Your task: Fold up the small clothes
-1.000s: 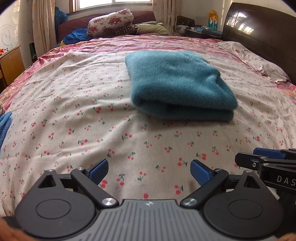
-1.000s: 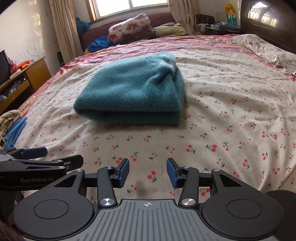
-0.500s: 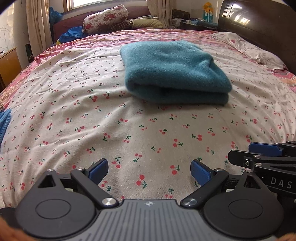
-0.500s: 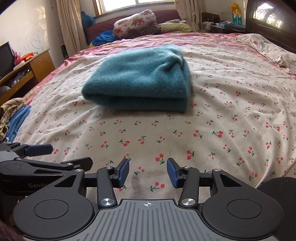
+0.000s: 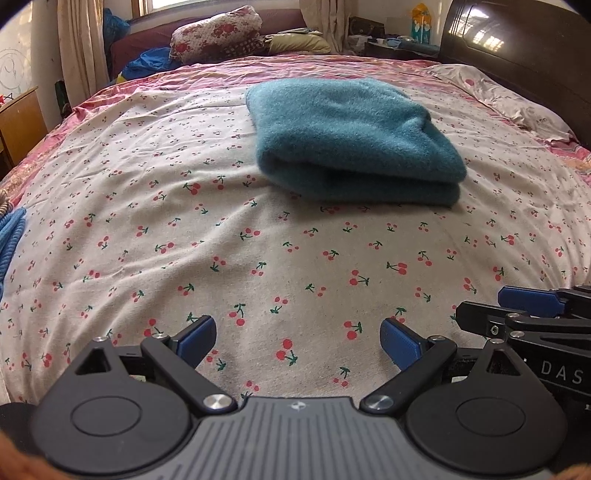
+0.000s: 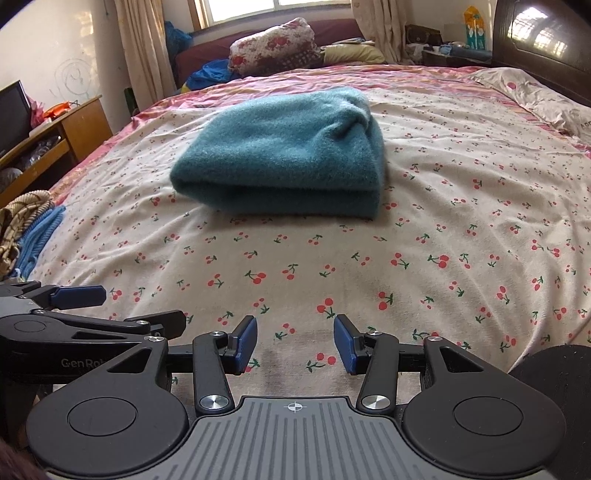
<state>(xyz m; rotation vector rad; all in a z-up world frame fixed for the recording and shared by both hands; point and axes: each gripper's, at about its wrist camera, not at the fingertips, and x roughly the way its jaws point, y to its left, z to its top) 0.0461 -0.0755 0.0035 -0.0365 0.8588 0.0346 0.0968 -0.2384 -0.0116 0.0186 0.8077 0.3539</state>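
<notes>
From the left wrist view, the folded teal garment (image 5: 354,140) lay on the cherry-print sheet (image 5: 258,258) toward the far middle of the bed, its thick folded edge facing the camera, with bare sheet between it and the left gripper (image 5: 298,338), whose jaws stood wide apart with nothing between them. The right gripper (image 5: 532,302) reached in at the bed's near right edge, only partly in frame. A floral pillow (image 5: 218,31) sat at the bed's far edge, a dark wooden headboard (image 5: 524,55) ran along its right side, and a blue knitted item (image 5: 9,236) was cut off at the left edge (too little showed to name it). From the right wrist view, the garment (image 6: 284,155) lay well apart from the right gripper (image 6: 295,341), its jaws opening with only sheet showing between them. The left gripper (image 6: 79,295) crossed the near left corner, its body hiding the sheet beneath. A wooden desk (image 6: 66,125) stood past the bed's left edge, and a checked fabric heap (image 6: 22,218) lay there, partly cropped.
</notes>
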